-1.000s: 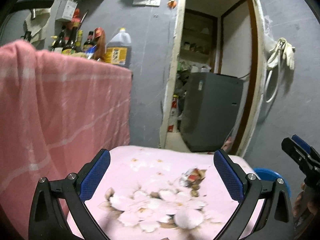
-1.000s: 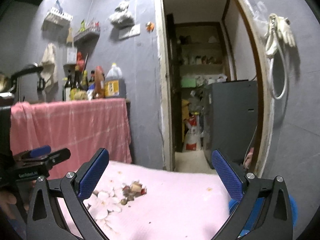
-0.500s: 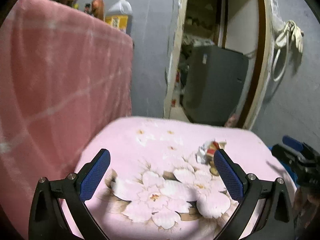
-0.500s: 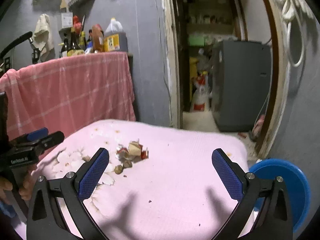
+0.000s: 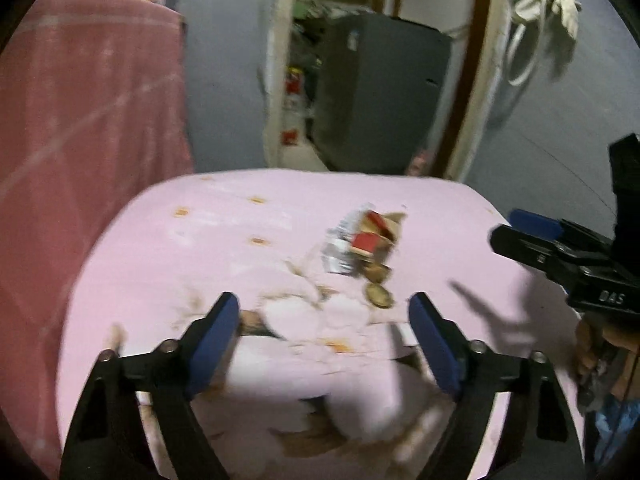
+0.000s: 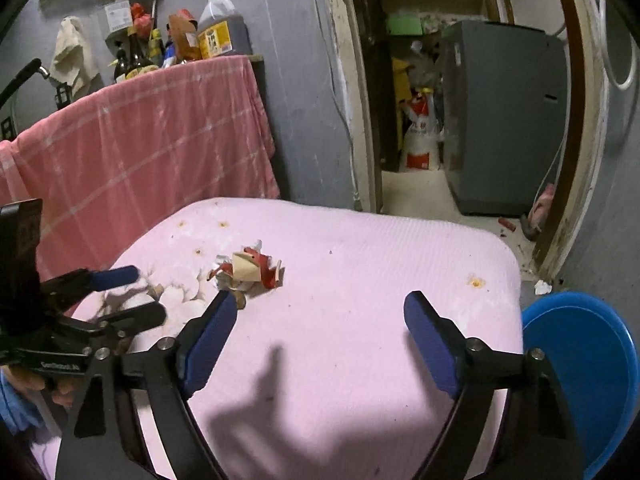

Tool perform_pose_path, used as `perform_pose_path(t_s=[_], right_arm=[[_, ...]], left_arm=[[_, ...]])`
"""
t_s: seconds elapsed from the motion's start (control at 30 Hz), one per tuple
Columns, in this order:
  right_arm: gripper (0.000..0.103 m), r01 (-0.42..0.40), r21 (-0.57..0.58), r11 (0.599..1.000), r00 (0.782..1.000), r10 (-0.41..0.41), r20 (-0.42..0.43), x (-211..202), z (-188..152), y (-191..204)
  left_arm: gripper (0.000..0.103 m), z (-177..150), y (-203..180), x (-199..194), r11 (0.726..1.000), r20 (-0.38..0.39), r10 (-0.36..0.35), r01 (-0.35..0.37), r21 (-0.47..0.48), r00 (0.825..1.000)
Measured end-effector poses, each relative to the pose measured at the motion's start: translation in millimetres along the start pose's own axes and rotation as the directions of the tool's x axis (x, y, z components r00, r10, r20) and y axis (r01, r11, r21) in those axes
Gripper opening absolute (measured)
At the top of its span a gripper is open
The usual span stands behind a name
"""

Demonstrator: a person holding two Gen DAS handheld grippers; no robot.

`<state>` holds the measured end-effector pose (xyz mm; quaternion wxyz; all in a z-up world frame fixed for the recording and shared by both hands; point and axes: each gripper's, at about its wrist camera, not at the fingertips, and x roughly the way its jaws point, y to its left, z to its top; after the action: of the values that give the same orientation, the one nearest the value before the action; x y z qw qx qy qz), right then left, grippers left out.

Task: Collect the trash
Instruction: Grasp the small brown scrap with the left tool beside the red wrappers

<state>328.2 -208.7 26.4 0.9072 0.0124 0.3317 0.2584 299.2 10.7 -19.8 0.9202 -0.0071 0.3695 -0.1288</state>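
A: Where is the trash?

B: I see 1 small pile of trash (image 6: 246,272) lying on a pink flowered cloth (image 6: 360,300) that covers the table. It is crumpled red, tan and silvery wrapper scraps with a few brown round bits at its near edge. In my left wrist view the pile (image 5: 362,246) sits ahead of the fingers and a little right of centre; that view is blurred.

A: And the 2 grippers?

B: My left gripper (image 5: 324,340) hangs over the flower print with its blue-padded jaws spread wide and nothing between them. My right gripper (image 6: 316,336) is also spread wide and holds nothing; its left pad is just beside the near edge of the pile, but I cannot tell if it touches. Each gripper shows at the edge of the other's view.

A: Anything nearby?

B: A blue bin (image 6: 580,380) stands beside the table's right edge. A pink checked cloth (image 6: 140,140) drapes a counter to the left, with bottles (image 6: 180,36) on top. An open doorway behind shows a grey appliance (image 6: 504,120).
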Motion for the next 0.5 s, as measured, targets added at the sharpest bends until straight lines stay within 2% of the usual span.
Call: perform_pose_path(t_s=[0.13, 0.27, 0.43, 0.5], right_arm=[[0.083, -0.023, 0.019, 1.0, 0.999, 0.023, -0.031, 6, 2, -6], [0.079, -0.055, 0.057, 0.997, 0.995, 0.059, -0.078, 18, 3, -13], [0.076, -0.069, 0.09, 0.994, 0.99, 0.079, -0.114, 25, 2, -19], [0.076, -0.072, 0.092, 0.993, 0.989, 0.083, -0.119, 25, 1, -19]], left_arm=[[0.052, 4, -13, 17, 0.998, -0.059, -0.038, 0.04, 0.042, 0.998], [0.038, 9, -20, 28, 0.996, -0.106, -0.061, 0.068, 0.059, 0.992], [0.014, 13, -22, 41, 0.996, -0.139, -0.067, 0.075, 0.054, 0.988], [0.014, 12, -20, 42, 0.996, -0.144, -0.068, 0.076, 0.05, 0.987]])
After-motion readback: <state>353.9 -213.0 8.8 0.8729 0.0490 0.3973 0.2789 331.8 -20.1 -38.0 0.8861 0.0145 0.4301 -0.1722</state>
